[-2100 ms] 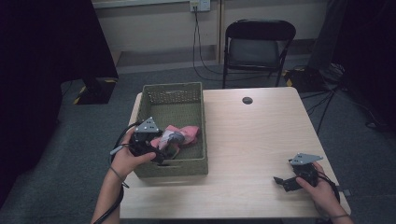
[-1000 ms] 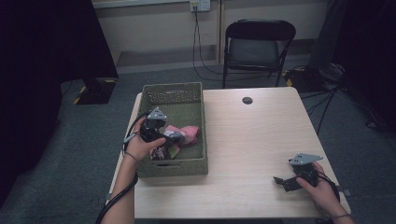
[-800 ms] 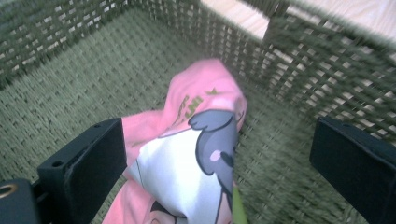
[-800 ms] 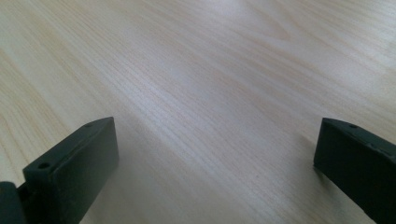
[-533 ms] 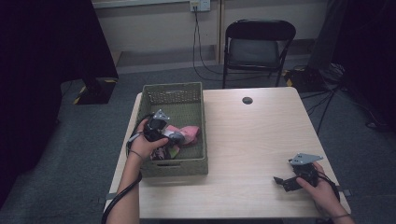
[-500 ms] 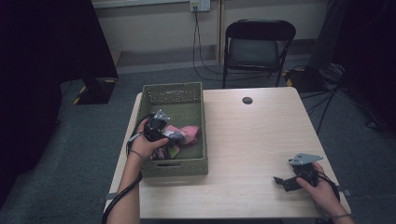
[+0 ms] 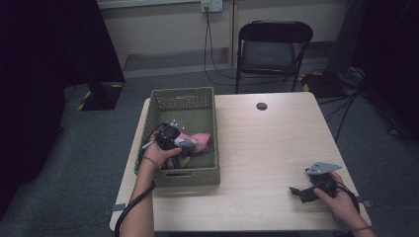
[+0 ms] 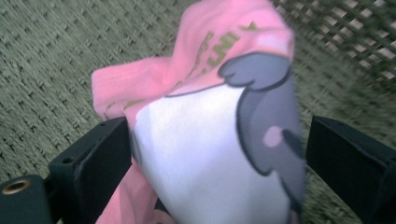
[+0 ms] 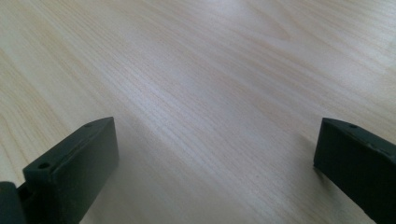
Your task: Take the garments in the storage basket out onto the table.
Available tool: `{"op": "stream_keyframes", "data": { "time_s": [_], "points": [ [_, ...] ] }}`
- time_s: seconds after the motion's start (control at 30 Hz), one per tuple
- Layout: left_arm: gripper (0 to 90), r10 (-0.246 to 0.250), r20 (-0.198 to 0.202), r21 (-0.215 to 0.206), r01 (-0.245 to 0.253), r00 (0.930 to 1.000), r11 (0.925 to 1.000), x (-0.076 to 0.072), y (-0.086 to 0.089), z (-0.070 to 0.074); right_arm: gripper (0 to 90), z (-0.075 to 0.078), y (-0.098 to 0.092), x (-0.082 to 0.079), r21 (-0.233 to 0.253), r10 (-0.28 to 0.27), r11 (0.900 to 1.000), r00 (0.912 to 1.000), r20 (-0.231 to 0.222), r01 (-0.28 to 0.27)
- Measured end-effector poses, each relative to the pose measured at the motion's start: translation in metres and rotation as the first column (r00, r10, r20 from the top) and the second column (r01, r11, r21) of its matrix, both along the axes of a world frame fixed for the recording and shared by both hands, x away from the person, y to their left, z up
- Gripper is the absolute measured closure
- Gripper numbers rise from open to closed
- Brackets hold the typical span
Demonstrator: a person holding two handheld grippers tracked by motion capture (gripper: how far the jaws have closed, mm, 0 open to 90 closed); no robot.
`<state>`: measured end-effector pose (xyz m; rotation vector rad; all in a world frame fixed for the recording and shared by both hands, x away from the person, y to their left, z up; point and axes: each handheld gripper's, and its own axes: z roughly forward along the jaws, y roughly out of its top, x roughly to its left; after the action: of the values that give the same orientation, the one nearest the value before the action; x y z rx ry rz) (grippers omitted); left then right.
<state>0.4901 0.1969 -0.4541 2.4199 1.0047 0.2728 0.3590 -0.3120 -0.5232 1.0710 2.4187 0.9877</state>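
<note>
One pink garment (image 8: pixel 196 60) carries a white-and-grey printed figure, green lettering.

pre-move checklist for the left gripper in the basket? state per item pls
1. Cloth between the jaws: ok. In the left gripper view the pink, white and grey garment sits between the two black jaws of the left gripper.
2. Jaws closed on it: cannot tell. The left jaw touches the fabric; a gap shows beside the right jaw.
3. Garment inside the green woven basket: ok, its weave lies behind the cloth.
4. Lift path over the basket wall: ok in the high view, nothing above the rim.
5. Right gripper out of the way: ok. It rests open on the wooden table, far from the basket.
6. Garment snagged on other cloth: cannot tell.
</note>
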Motion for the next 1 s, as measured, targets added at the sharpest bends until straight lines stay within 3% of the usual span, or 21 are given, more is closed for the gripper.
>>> {"op": "stream_keyframes", "data": {
  "time_s": [0.17, 0.3, 0.53, 0.67, 0.77, 0.93, 1.0],
  "points": [
    [11.2, -0.002, -0.033, 0.056, 0.004, 0.9995, 0.9984, 0.003, -0.002, -0.007, 0.0, 0.0, 0.0, 0.0, 0.0, 0.0, 1.0, 1.0, 0.0, 0.0],
    [14.0, 0.006, -0.043, 0.077, -0.003, 0.9991, 0.997, 0.005, -0.005, -0.01, 0.0, 0.0, 0.0, 0.0, 0.0, 0.0, 1.0, 1.0, 0.0, 0.0],
    [18.9, -0.001, -0.061, 0.173, 0.012, 0.9981, 0.9848, 0.007, -0.012, -0.016, 0.0, 0.0, 0.0, 0.0, 0.0, 0.0, 1.0, 1.0, 0.0, 0.0],
    [29.7, 0.007, -0.078, 0.189, 0.007, 0.9969, 0.9819, 0.007, -0.011, -0.017, 0.0, 0.0, 0.0, 0.0, 0.0, 0.001, 1.0, 1.0, 0.001, -0.001],
    [44.2, 0.006, -0.069, 0.222, 0.009, 0.9976, 0.9749, 0.006, -0.011, -0.016, 0.0, 0.0, 0.0, 0.0, 0.0, 0.0, 1.0, 1.0, 0.0, 0.0],
    [61.0, 0.034, -0.084, 0.255, -0.012, 0.9959, 0.9669, 0.003, -0.014, -0.012, 0.0, 0.0, 0.0, 0.0, 0.0, 0.0, 1.0, 1.0, 0.0, 0.0],
    [64.8, 0.049, -0.074, 0.249, -0.029, 0.9961, 0.968, 0.001, -0.014, -0.009, 0.0, 0.0, 0.0, 0.0, 0.0, 0.0, 1.0, 1.0, 0.0, 0.0]
  ]
}}
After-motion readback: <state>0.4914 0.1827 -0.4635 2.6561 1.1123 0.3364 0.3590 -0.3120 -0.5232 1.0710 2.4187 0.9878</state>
